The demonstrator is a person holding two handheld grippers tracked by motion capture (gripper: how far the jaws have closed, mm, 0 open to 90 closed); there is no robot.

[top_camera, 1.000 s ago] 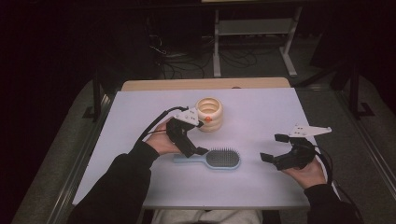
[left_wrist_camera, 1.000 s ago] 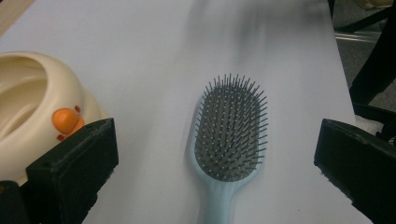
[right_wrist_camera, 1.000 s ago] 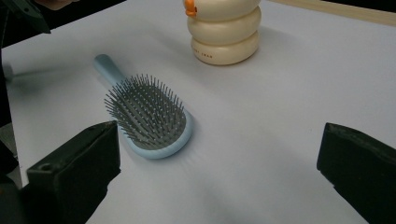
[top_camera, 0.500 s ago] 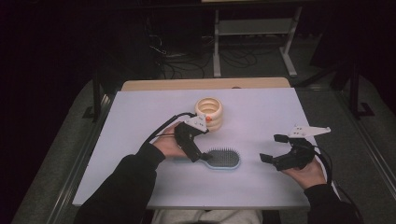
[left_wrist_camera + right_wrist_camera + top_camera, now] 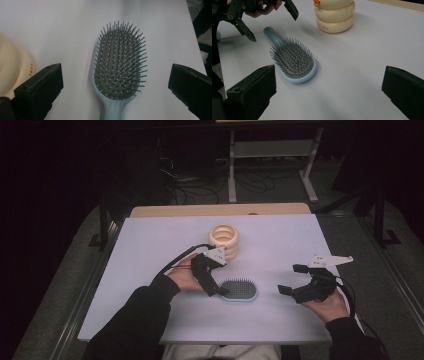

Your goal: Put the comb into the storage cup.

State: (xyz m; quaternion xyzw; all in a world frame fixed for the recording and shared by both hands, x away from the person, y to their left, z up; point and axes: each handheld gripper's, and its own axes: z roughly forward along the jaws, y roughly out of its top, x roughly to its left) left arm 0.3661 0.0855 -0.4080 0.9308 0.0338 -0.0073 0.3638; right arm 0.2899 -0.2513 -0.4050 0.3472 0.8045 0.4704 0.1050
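The left gripper (image 5: 216,287) hangs with its jaws spread wide, straddling the handle end of the brush (image 5: 120,72), which lies flat on the table, bristles up, nothing yet gripped. In the left gripper view the brush runs straight ahead between the two jaws, handle nearest and paddle head beyond, so its long axis lines up with the gripper's reach; a grasp looks to call for lowering onto the handle and closing across it. The right gripper (image 5: 292,280) is also wide open, holding nothing, well apart from the brush head on the far side, so the left is clearly the nearer. Just beyond the left gripper stands a cream ringed bottle (image 5: 223,240), close to its outer jaw and worth avoiding. The table (image 5: 150,245) is a plain white sheet with little else on it. Past its far edge is a dark room with a metal stand (image 5: 270,165) and floor cables.
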